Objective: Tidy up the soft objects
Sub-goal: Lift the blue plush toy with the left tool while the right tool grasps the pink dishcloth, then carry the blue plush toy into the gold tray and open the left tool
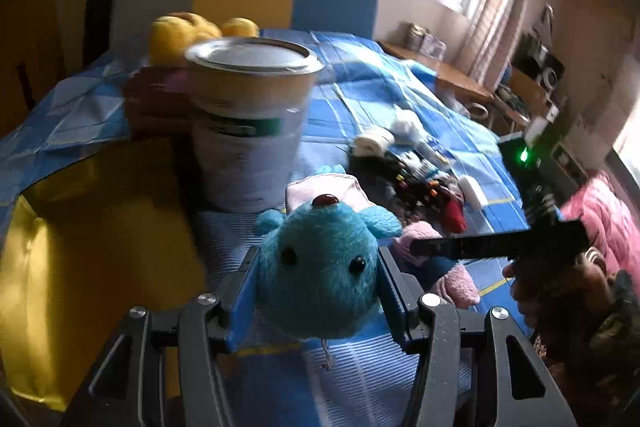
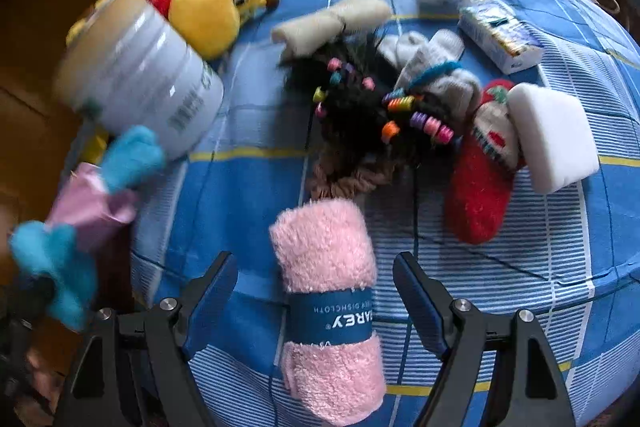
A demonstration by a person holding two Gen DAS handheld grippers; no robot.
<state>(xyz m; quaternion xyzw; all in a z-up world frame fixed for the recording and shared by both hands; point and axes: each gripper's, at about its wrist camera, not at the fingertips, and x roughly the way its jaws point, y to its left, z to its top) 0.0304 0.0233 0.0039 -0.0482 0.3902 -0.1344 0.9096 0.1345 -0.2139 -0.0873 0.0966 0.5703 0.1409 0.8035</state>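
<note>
My left gripper [image 1: 318,279] is shut on a blue plush toy [image 1: 320,267] with a pink cap and holds it above the bed, in front of a large white tin can [image 1: 248,123]. The toy also shows at the left of the right wrist view [image 2: 80,211]. My right gripper [image 2: 316,275] is open, its jaws on either side of a rolled pink dishcloth [image 2: 328,303] with a blue paper band, lying on the blue plaid bedspread [image 2: 248,195]. The right gripper shows in the left wrist view [image 1: 496,245].
A yellow plush bear [image 2: 212,7] lies behind the can [image 2: 140,75]. A heap holds a black wig with coloured beads [image 2: 360,107], grey socks [image 2: 432,67], a red sock [image 2: 476,183], a white sponge [image 2: 552,135], a tissue pack [image 2: 500,35]. A yellow bag [image 1: 80,247] stands at left.
</note>
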